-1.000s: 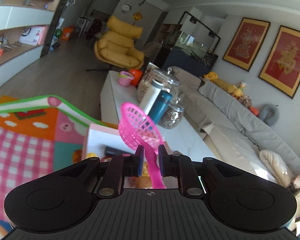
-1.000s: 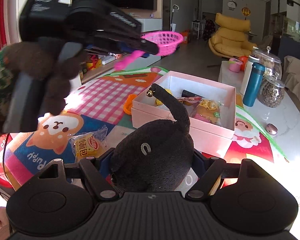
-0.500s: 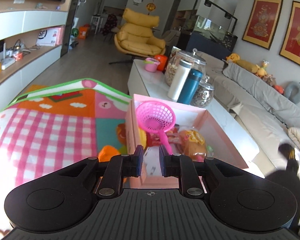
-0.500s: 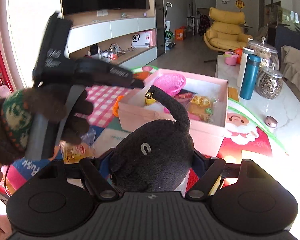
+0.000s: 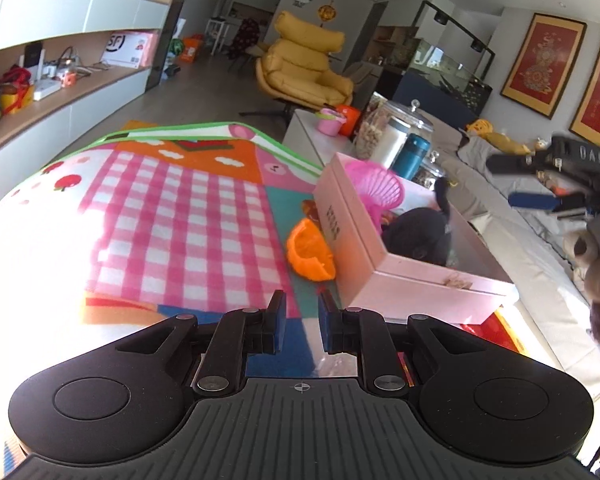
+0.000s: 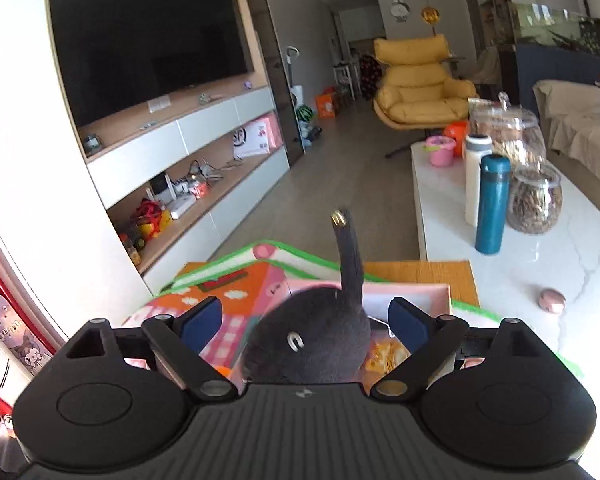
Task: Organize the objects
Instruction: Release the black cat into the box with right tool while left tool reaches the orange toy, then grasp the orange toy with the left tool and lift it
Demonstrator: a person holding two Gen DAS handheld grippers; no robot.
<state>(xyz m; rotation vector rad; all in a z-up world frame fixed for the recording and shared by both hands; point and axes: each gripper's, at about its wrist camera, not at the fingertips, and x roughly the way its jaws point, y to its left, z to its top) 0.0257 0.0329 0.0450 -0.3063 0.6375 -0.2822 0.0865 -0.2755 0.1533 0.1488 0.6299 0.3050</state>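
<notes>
The right hand-held gripper [image 6: 302, 322] has just been opening; its pads stand clear of the black plush toy [image 6: 312, 344] between them, above the pink box [image 5: 364, 248]. The left hand-held gripper [image 5: 302, 320] is clenched and empty. Risk: the toy may catch the box wall and tumble onto the play mat [image 5: 172, 216].

The left wrist view looks forward and downward from just behind its own fingers, low over the near part of the checked play mat [image 5: 172, 216], facing the pink box [image 5: 420, 280] from its left side, the yellow armchair [image 5: 304, 68] far behind. The right wrist view sits close above the box's near edge, facing along the white table [image 6: 540, 248] toward the same armchair. Both share the box, the mat's far green edge, the teal bottle [image 6: 492, 204] and jars.
</notes>
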